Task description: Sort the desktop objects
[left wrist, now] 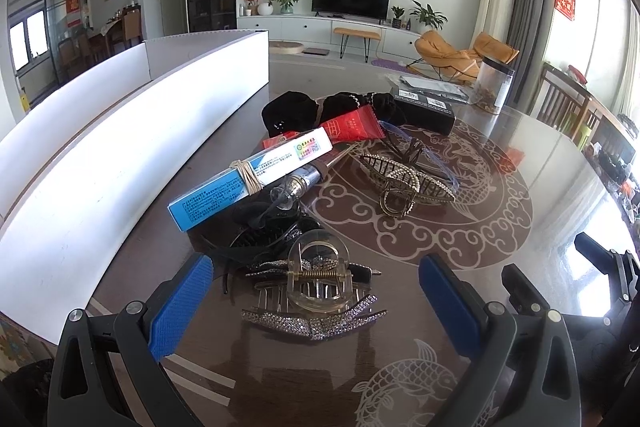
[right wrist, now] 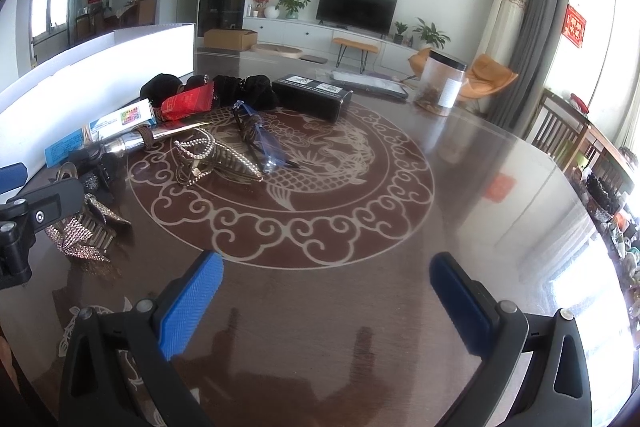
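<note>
A heap of small things lies on the dark patterned table point(left wrist: 500, 163). My left gripper point(left wrist: 316, 301) is open, its blue pads on either side of a clear hair claw point(left wrist: 318, 277) that rests on rhinestone clips point(left wrist: 316, 323). Behind these lie a blue-and-white box point(left wrist: 248, 179) bound with a rubber band, a silver pen-like tool point(left wrist: 308, 173), a red packet point(left wrist: 352, 127), black velvet pouches point(left wrist: 296, 111) and a gold pearl hair claw point(left wrist: 404, 183). My right gripper point(right wrist: 326, 295) stands open over bare table, to the right of the heap point(right wrist: 200, 147).
A long white box point(left wrist: 132, 131) runs along the table's left side. A black box point(left wrist: 424, 113), a clear jar point(left wrist: 494, 85) with a black lid and a flat packet stand at the back. Chairs line the right edge. The right gripper's body point(left wrist: 600, 275) shows at the left wrist view's right.
</note>
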`<control>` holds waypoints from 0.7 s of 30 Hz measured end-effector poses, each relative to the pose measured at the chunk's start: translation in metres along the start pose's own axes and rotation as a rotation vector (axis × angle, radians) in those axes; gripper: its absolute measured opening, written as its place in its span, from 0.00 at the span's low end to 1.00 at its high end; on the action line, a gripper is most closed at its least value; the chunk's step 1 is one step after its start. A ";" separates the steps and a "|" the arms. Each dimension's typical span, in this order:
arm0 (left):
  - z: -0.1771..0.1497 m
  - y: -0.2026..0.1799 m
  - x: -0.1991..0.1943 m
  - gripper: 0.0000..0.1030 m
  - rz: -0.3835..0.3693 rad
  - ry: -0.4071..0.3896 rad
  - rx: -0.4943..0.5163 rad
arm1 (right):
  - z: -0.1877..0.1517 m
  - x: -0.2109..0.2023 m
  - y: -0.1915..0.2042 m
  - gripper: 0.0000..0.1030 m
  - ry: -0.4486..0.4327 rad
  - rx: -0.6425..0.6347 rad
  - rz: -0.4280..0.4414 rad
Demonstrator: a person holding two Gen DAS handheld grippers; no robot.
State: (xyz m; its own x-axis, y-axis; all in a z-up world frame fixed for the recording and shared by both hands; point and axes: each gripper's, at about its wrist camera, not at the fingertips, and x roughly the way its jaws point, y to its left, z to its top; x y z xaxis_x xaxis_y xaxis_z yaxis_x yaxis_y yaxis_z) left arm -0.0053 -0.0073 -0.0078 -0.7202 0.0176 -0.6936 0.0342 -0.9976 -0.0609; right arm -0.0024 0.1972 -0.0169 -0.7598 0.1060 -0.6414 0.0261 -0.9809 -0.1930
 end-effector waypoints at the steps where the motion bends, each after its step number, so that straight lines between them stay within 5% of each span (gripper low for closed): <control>1: 0.000 0.000 0.000 1.00 0.000 0.001 0.001 | 0.000 0.000 0.001 1.00 0.001 -0.003 0.000; 21: -0.002 0.002 0.001 1.00 0.011 0.010 -0.008 | 0.001 0.007 0.004 1.00 0.033 -0.019 0.010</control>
State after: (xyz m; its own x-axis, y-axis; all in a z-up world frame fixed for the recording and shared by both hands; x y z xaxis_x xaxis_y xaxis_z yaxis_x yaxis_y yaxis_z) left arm -0.0045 -0.0092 -0.0099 -0.7125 0.0069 -0.7017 0.0482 -0.9971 -0.0588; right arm -0.0080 0.1937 -0.0218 -0.7375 0.1014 -0.6677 0.0466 -0.9787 -0.2001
